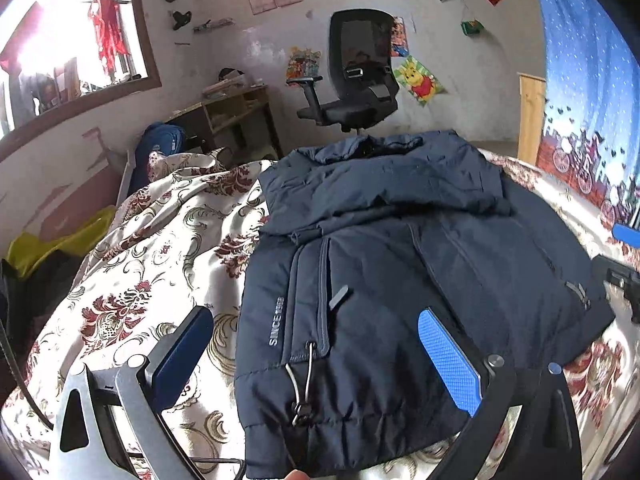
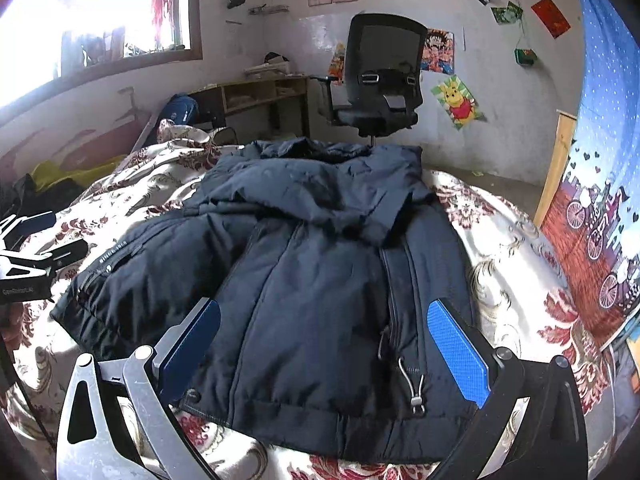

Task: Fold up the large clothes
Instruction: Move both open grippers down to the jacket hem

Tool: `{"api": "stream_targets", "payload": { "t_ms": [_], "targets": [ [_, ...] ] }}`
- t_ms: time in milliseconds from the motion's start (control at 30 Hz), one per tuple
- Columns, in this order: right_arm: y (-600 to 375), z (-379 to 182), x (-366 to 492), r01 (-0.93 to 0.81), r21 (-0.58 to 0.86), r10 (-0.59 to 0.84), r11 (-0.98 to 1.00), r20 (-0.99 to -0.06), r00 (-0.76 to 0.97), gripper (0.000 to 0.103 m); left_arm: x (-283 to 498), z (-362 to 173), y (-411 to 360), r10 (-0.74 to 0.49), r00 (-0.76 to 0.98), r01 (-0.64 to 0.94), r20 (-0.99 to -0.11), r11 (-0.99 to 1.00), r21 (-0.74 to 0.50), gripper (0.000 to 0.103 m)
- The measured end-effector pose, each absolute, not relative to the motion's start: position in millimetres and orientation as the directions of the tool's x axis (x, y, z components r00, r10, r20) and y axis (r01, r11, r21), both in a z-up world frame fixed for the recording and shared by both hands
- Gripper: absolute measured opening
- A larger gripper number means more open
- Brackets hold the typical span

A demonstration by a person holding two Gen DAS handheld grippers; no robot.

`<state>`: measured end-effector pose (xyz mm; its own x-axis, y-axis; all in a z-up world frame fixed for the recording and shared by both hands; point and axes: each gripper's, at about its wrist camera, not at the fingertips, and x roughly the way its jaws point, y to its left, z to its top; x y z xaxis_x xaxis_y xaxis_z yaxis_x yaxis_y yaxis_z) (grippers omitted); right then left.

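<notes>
Left wrist view: we look forward along the left gripper (image 1: 316,356), low and close over the near hem of the dark jacket (image 1: 400,260), facing the far wall at 12 o'clock; the jacket sits centre to 3 o'clock.

Right wrist view: we look along the right gripper (image 2: 324,340), equally low and close, same heading; the jacket (image 2: 304,272) fills centre to 9 o'clock.

Shared: jacket, floral bedspread (image 1: 152,248) (image 2: 508,248), office chair (image 1: 360,72) (image 2: 380,76), window (image 1: 68,40) (image 2: 100,12) at 10 o'clock.
</notes>
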<state>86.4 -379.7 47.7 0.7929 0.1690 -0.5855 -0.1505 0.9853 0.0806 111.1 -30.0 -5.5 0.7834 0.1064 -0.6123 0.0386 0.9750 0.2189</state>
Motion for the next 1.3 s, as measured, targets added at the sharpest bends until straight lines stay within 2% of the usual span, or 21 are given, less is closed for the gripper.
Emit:
{"api": "stream_targets", "payload": {
  "t_ms": [333, 567, 700, 800, 867, 967, 1300],
  "targets": [
    [-384.3, -2.3, 111.8, -0.144, 0.152, 0.209, 0.978, -0.759, 0.617, 0.102, 88.1, -35.5, -12.5, 0.024, 0.748, 0.237, -0.663, 0.924, 0.301, 0.103],
    [-372.4, -16.9, 115.8, -0.182, 0.147, 0.226, 0.972, -0.802, 0.553, 0.102, 75.1, -61.0, -21.9, -0.017, 0.692, 0.387, -0.722, 0.853, 0.351, 0.103],
    [-369.4, -21.8, 122.6, -0.233, 0.134, 0.229, 0.963, -0.863, 0.449, 0.102, 75.3, -73.7, -29.3, -0.016, 0.665, 0.440, -0.747, 0.817, 0.374, 0.103],
    [-360.2, -29.0, 123.5, -0.359, 0.065, 0.195, 0.931, -0.920, 0.339, 0.102, 74.6, -84.5, -33.8, -0.005, 0.656, 0.470, -0.755, 0.785, 0.403, 0.103],
    [-351.7, -32.8, 116.0, -0.454, -0.026, 0.128, 0.891, -0.944, 0.305, 0.102, 72.9, -89.6, -36.4, 0.001, 0.652, 0.482, -0.759, 0.772, 0.414, 0.103],
    [-343.8, -41.5, 106.4, -0.540, -0.083, 0.075, 0.838, -0.961, 0.265, 0.102, 71.4, -96.4, -38.9, 0.023, 0.650, 0.493, -0.759, 0.748, 0.445, 0.103],
    [-327.0, -80.6, 101.5, -0.610, -0.208, -0.078, 0.765, -0.970, 0.232, 0.102, 72.6, -100.9, -35.9, 0.027, 0.640, 0.495, -0.767, 0.750, 0.440, 0.103]
  ]
}}
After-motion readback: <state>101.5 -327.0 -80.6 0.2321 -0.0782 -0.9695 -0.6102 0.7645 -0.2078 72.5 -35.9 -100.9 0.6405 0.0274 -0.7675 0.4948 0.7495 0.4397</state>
